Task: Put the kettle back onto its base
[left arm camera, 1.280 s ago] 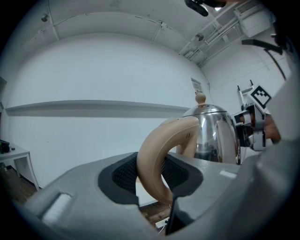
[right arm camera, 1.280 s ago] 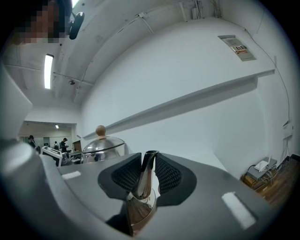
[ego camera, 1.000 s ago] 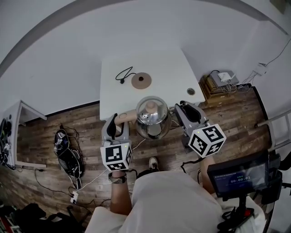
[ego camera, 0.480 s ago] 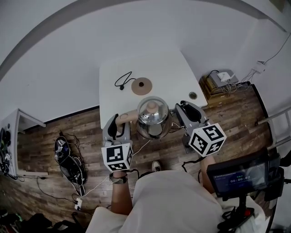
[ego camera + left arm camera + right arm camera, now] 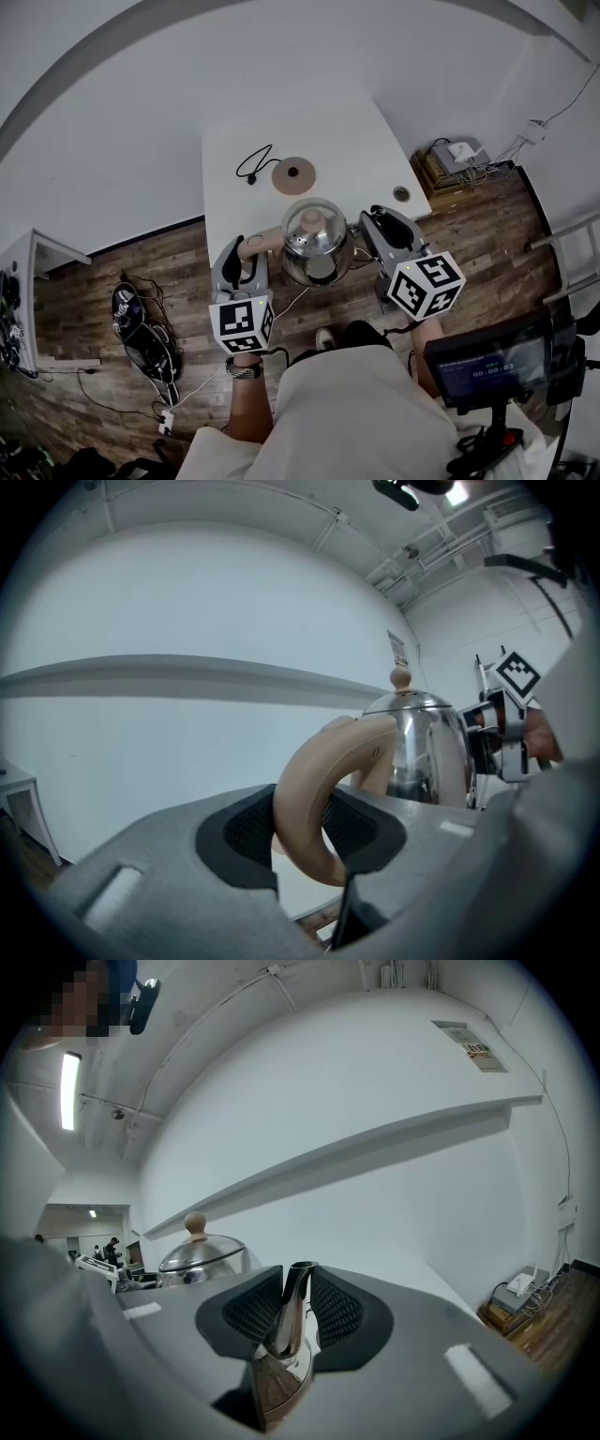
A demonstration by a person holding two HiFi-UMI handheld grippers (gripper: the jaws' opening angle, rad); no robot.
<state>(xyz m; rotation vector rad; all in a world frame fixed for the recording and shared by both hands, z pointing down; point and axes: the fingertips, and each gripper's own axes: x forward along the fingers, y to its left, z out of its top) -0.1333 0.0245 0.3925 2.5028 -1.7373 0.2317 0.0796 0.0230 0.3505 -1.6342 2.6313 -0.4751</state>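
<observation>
Left gripper [image 5: 300,832]: jaws clamped on the kettle's beige handle [image 5: 309,789], pads pressing both sides of the loop. Right gripper [image 5: 295,1316]: jaws closed on the steel spout [image 5: 289,1321], which stands upright between the pads. The kettle [image 5: 317,246] hangs between the two grippers, upright, lid on, wooden knob [image 5: 310,221] on top. It's in the air over the near edge of the white table [image 5: 361,141], partly above the wood floor [image 5: 141,272]. It's not on the base. The base [image 5: 292,174], a round brown disc, lies flat on the table farther out and slightly to the left, clear of the kettle. Its black cord [image 5: 253,161] is coiled just left of it. A small round object [image 5: 401,194] sits near the table's right edge; can't tell what it is.
</observation>
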